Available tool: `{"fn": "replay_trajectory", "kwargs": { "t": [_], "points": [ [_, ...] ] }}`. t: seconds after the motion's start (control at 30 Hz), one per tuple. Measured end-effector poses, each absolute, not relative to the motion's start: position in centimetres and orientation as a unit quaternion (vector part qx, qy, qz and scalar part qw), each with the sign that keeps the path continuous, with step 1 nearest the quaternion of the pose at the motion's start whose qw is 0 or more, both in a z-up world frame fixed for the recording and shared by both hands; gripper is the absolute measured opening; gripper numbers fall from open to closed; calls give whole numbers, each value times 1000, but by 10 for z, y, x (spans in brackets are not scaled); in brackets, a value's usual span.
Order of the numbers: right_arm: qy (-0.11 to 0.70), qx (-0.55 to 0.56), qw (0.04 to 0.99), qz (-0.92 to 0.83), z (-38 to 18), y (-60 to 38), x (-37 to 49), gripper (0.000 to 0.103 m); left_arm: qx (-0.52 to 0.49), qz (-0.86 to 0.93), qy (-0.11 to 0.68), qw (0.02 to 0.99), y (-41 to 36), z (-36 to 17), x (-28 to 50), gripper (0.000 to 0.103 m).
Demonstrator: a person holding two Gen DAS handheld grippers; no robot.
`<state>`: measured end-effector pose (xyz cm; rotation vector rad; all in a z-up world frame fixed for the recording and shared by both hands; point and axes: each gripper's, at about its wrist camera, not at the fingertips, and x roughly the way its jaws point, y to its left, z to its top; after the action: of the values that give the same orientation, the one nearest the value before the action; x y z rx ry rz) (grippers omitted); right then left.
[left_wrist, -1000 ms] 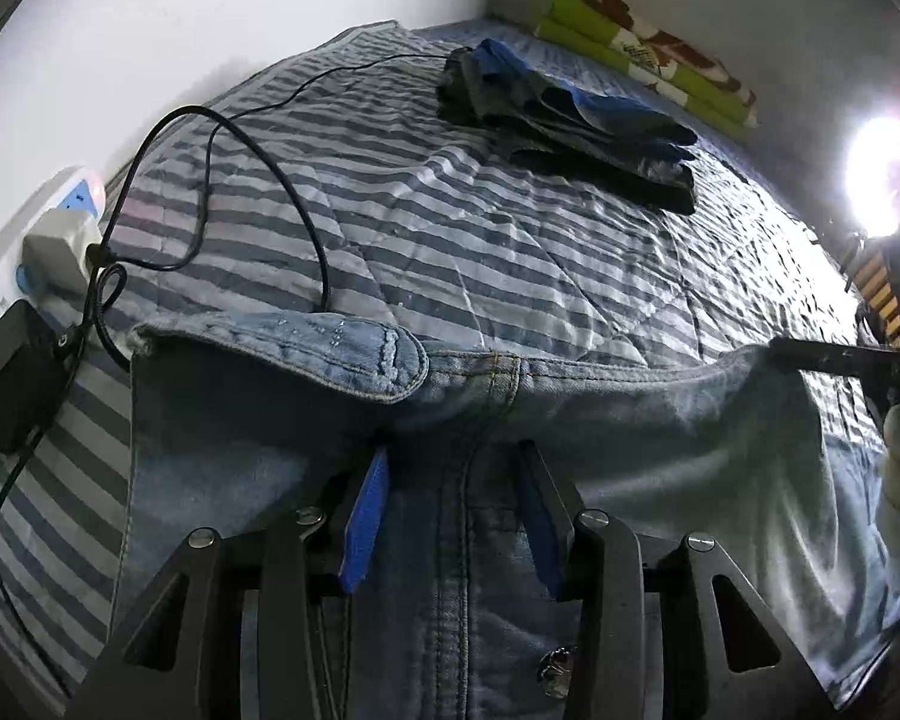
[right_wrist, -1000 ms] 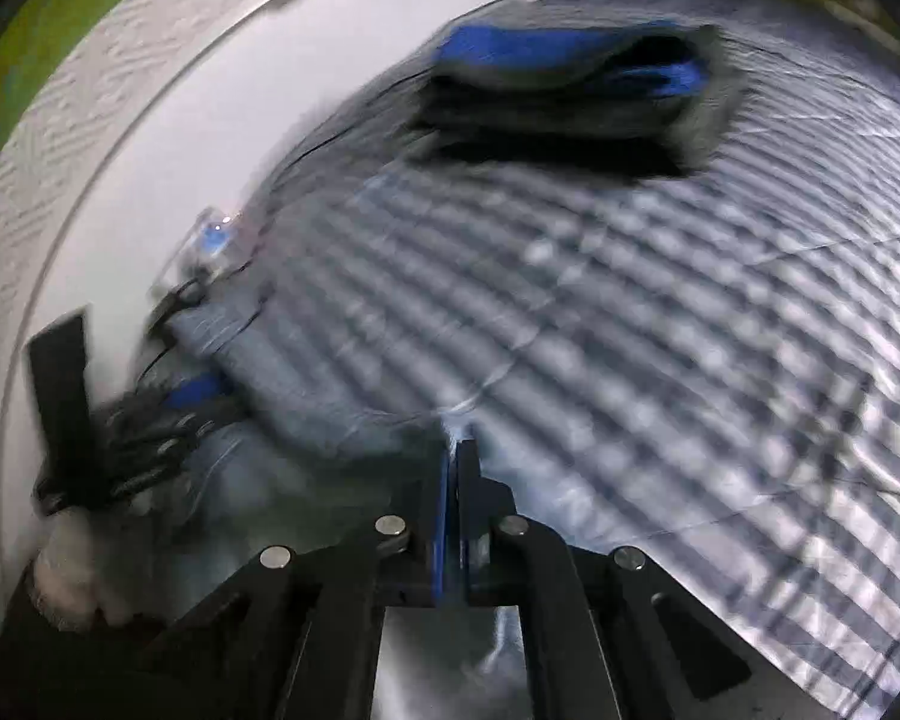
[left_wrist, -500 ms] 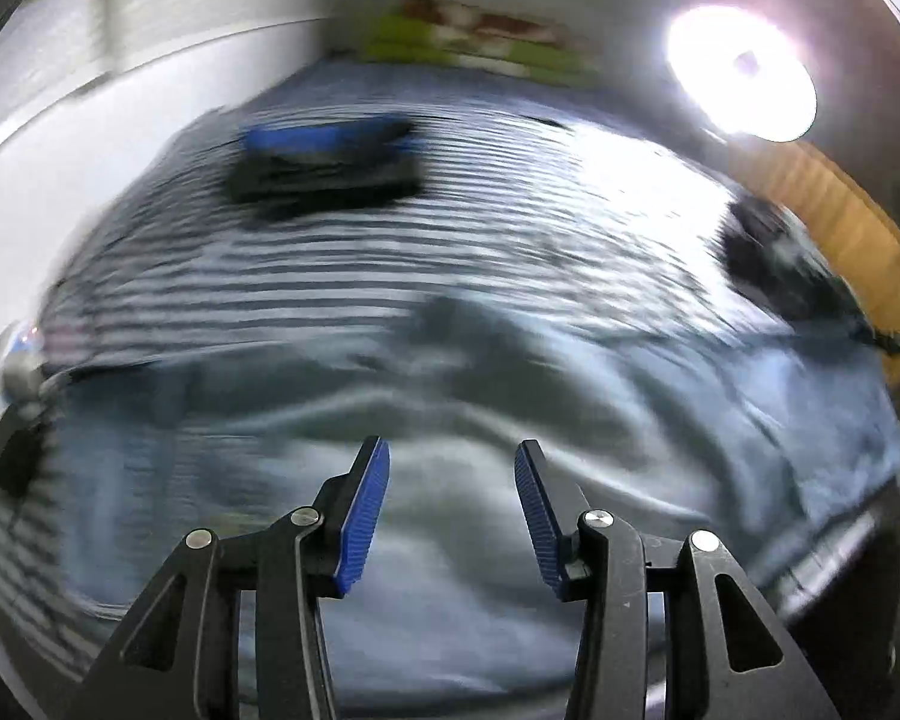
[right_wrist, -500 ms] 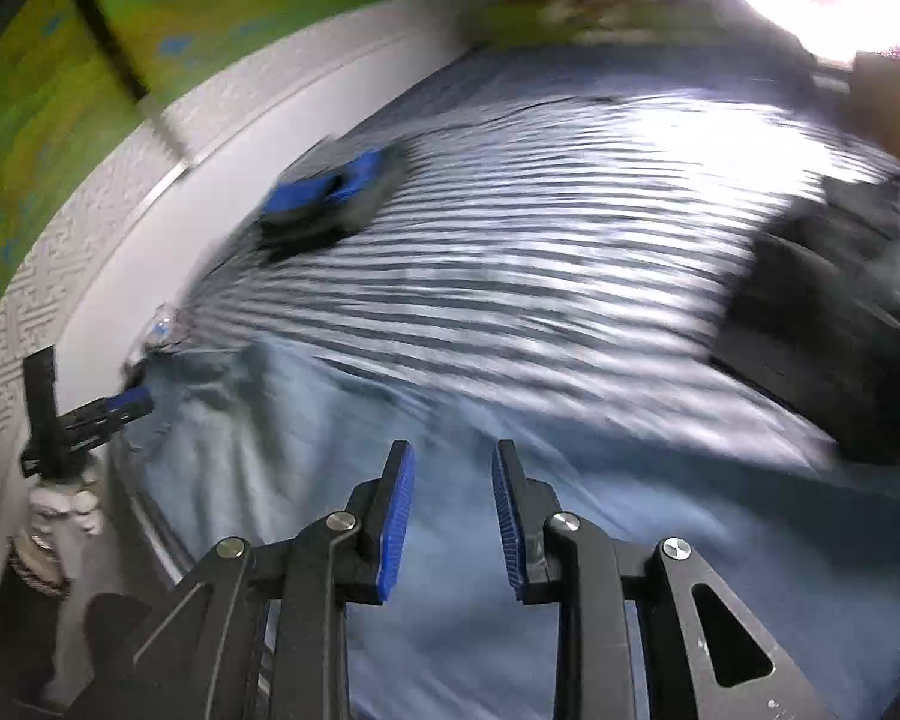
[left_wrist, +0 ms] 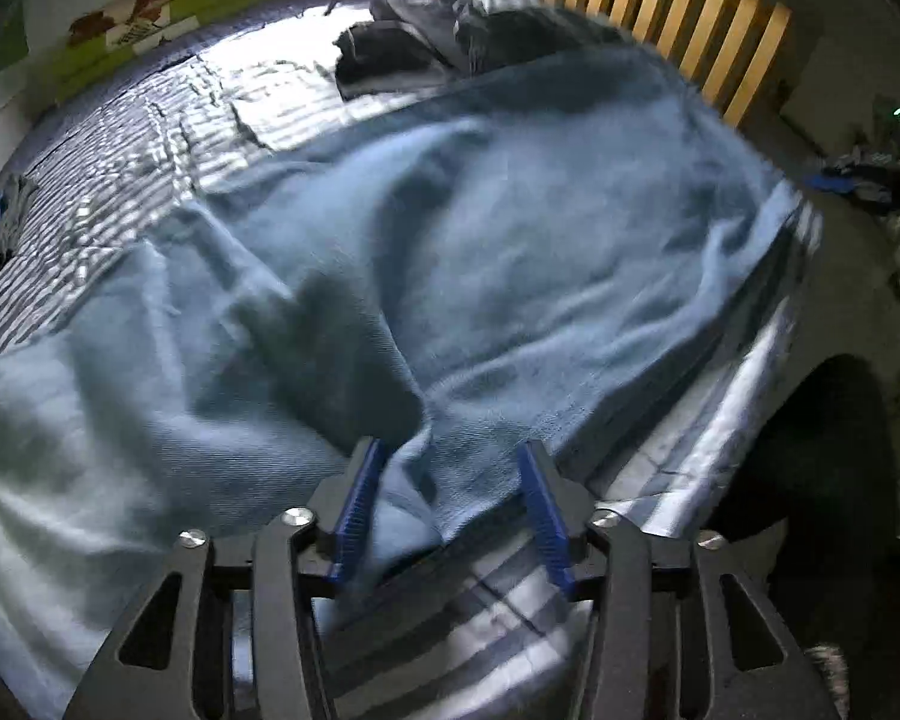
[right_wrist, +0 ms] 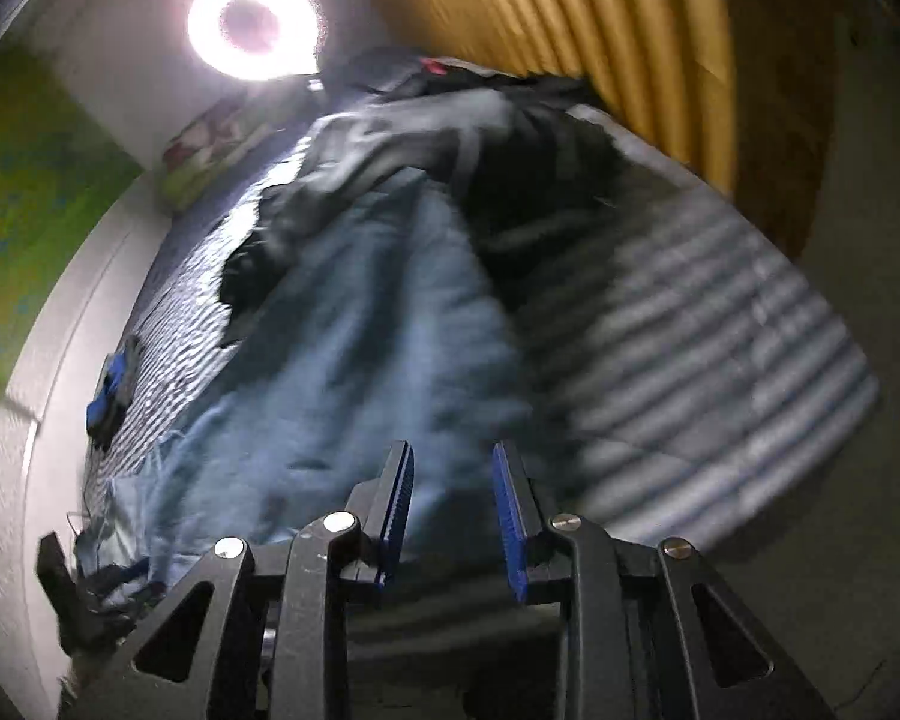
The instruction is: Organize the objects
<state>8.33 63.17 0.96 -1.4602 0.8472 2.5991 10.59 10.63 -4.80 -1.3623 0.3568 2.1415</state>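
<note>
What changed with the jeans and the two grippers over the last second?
The right hand-held gripper, clamped shut a second ago, has let go; both it and the left hand-held gripper are opening, pads clear of the light blue jeans. Both views swung toward the slatted headboard. The jeans stay on the striped bedspread.

Black linkage arms, silver screws; ribbed blue fingers (left_wrist: 354,510), seemingly rubber.
</note>
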Motion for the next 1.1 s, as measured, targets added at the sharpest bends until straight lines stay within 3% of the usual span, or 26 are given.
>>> {"fn": "replay_trajectory", "kwargs": {
  "t": [0.27,0.4,0.57,0.6,0.67,0.9,1.1],
  "points": [
    [363,-492,-32,791,-39,648,95,30,-517,799,137,274,109,-42,110,57],
    [408,-498,-68,762,-57,635,90,40,-518,799,141,272,113,-43,109,57],
    [466,-450,-56,760,-63,638,76,41,-516,801,135,272,115,-36,108,57],
    [465,-444,-53,764,-60,637,75,40,-513,802,134,275,117,-31,110,57],
    [450,-434,-50,779,-49,633,74,18,-499,804,137,293,128,-17,114,57],
    [389,-421,-41,818,0,629,72,16,-425,789,178,408,254,24,126,69],
    [357,-455,-34,815,-2,640,66,16,-426,728,217,492,399,3,129,73]
  ]
}}
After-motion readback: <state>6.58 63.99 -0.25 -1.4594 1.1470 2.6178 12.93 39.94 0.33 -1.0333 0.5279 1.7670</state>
